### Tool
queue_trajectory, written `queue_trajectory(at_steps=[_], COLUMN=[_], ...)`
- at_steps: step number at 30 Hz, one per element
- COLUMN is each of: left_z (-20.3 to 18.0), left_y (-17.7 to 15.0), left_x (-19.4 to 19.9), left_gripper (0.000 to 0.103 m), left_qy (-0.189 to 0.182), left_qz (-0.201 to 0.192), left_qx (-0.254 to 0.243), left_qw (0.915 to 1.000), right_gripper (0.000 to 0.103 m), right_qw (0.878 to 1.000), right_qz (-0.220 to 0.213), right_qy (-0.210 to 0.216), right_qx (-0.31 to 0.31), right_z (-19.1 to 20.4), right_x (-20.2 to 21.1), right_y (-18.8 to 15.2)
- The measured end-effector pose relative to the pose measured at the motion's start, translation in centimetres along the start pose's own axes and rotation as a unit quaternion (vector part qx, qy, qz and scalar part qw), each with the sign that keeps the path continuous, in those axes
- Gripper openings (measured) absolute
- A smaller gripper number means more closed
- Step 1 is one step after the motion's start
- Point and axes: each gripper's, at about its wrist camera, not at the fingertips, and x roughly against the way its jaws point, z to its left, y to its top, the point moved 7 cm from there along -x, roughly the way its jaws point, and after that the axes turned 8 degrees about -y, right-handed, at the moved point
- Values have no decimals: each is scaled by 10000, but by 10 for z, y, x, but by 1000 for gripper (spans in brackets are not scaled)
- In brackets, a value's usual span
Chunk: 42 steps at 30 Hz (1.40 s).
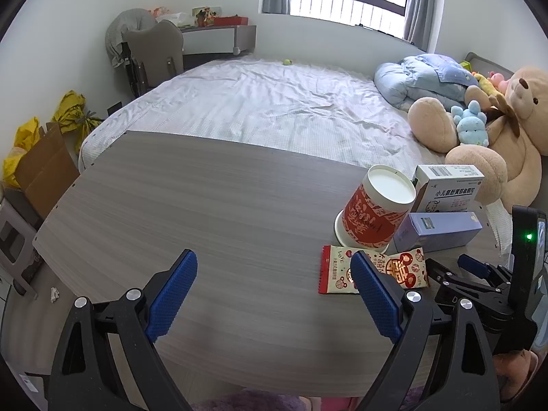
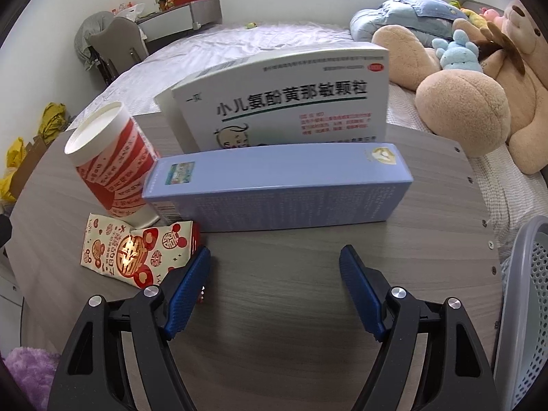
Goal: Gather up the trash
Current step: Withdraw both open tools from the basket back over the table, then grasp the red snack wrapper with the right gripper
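Both the left gripper (image 1: 274,270) and right gripper (image 2: 274,263) are hovering with fingers spread and empty over the tabletop (image 1: 205,198), while the paper cup (image 2: 109,164), blue box (image 2: 274,188), medicine box (image 2: 291,102) and snack wrapper (image 2: 137,250) are sitting clustered at center-left of the right wrist frame.

The bench (image 2: 291,291) shows matt grey wood grain. The medicine box (image 2: 291,102) and blue carton (image 2: 274,191) look like smooth card, the upturned cup (image 2: 109,164) printed paper, the snack wrapper (image 2: 137,253) glossy film. Both tongs' fingers (image 2: 186,294) carry ribbed blue pads on matt black plastic; the basket (image 2: 527,308) is perforated plastic.
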Motion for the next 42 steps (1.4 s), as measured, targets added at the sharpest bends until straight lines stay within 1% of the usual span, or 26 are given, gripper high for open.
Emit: queue_trajectory(at_steps=[5, 8, 12, 18, 22, 25, 31, 38, 41, 42], left_z=[5, 8, 14, 26, 34, 42, 57, 64, 64, 64], left_y=[2, 4, 7, 9, 12, 13, 10, 7, 7, 7], left_x=[3, 5, 11, 15, 18, 20, 19, 19, 19, 19], left_gripper=[89, 89, 89, 89, 89, 89, 89, 89, 89, 89], left_qy=[35, 67, 154, 179, 241, 287, 284, 312, 306, 299], left_qz=[-65, -118, -242, -307, -375, -412, -353, -331, -328, -327], left_qx=[74, 119, 158, 311, 386, 495, 734, 786, 782, 786], left_qw=[9999, 9998, 9995, 9989, 9983, 9975, 9963, 9959, 9959, 9959], right_gripper=[74, 74, 74, 75, 74, 74, 74, 74, 74, 70], right_qw=[9992, 9976, 9955, 9927, 9873, 9826, 9763, 9730, 9736, 9738], right_qz=[-94, -60, -167, -372, -328, -308, -261, -187, -186, -188], right_qy=[273, 586, 738, 947, 1234, 1366, 1474, 1372, 1299, 1295], right_qx=[277, 377, 574, 650, 945, 1222, 1562, 1844, 1869, 1860], right_z=[20, 35, 46, 50, 68, 84, 109, 129, 133, 134], right_x=[10, 19, 34, 47, 47, 43, 32, 24, 22, 21], right_y=[-8, -16, -21, -18, -12, -5, 2, -3, -3, -4])
